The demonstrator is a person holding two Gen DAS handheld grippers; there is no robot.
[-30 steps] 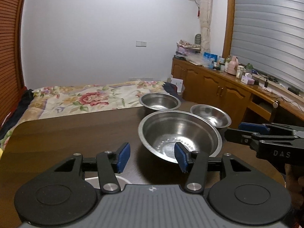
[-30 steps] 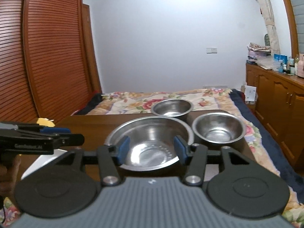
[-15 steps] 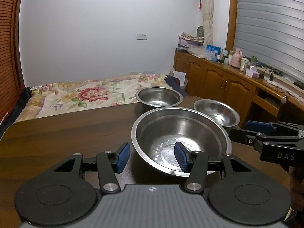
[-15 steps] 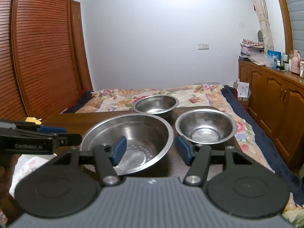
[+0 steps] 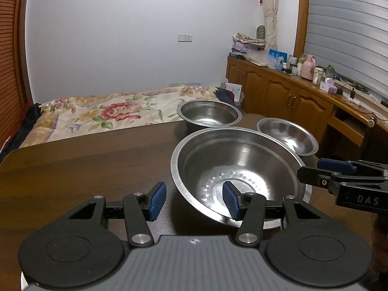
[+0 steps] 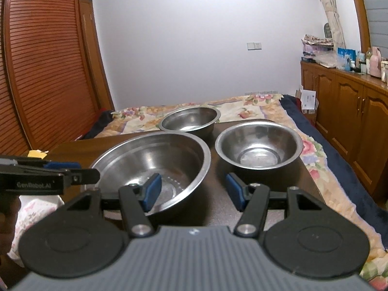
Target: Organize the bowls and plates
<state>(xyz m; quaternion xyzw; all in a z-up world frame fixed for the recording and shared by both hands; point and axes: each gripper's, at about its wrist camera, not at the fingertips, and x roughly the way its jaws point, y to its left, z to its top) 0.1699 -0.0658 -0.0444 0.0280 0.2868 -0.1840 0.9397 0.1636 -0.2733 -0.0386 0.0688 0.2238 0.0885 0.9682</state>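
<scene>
Three shiny bowls sit on the dark worktop (image 5: 84, 167). The big bowl (image 5: 237, 177) is in front, its near edge hidden behind the left claw (image 5: 194, 200). Both claws are wide apart and hold nothing; the right claw (image 6: 192, 191) hides the worktop's near edge.

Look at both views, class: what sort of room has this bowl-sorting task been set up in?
Most likely a bedroom in a home. A bed with a floral bedspread lies just beyond the dark wooden table, a louvred wooden wardrobe fills one wall, and a cluttered wooden sideboard runs under the window blind.
</scene>
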